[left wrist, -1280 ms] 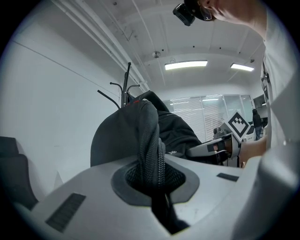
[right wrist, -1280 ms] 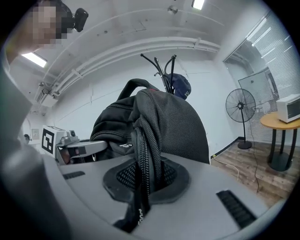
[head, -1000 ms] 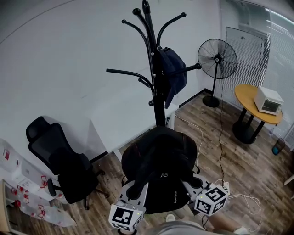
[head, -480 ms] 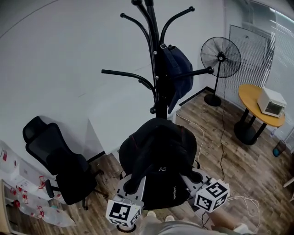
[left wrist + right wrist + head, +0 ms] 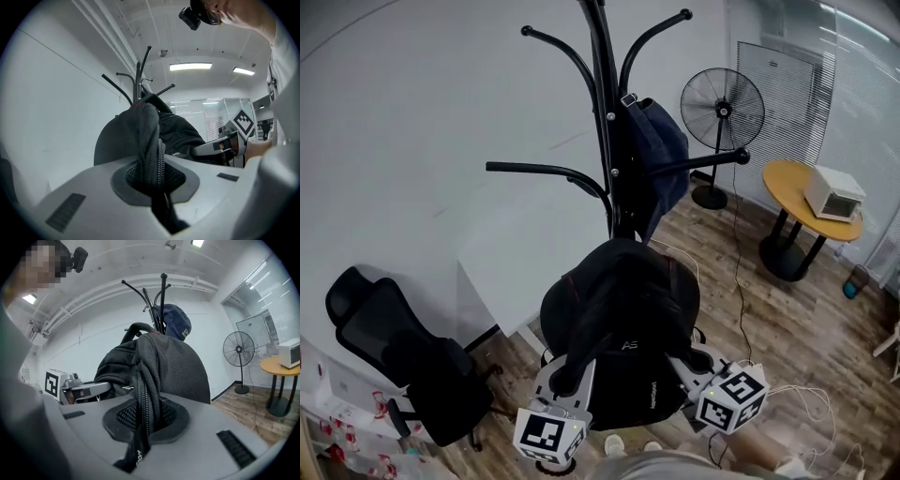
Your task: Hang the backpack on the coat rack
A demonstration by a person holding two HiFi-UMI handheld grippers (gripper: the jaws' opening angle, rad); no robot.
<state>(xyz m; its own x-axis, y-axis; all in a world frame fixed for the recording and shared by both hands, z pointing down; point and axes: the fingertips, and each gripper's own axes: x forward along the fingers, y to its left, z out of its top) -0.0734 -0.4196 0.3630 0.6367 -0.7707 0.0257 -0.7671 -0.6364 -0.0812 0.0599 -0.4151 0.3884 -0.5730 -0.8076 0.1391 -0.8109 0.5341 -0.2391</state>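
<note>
A black backpack [image 5: 623,337] hangs in the air between my two grippers, just in front of the black coat rack [image 5: 607,141]. My left gripper [image 5: 565,375] is shut on its left shoulder strap [image 5: 149,150]. My right gripper [image 5: 694,361] is shut on the right shoulder strap [image 5: 143,394]. In both gripper views the mesh strap runs straight down between the jaws. The rack's curved arms rise above the backpack [image 5: 159,366] and behind it. A dark blue bag [image 5: 654,159] hangs on one rack arm at the right.
A black office chair [image 5: 403,366] stands at the lower left. A white table [image 5: 534,253] sits behind the rack against the wall. A standing fan [image 5: 722,112] and a round yellow table [image 5: 806,192] with a white box are at the right. Cables lie on the wood floor.
Both grippers and the backpack have moved closer to the coat rack and slightly up. The rack now looms larger and the chair has slid toward the lower left edge.
</note>
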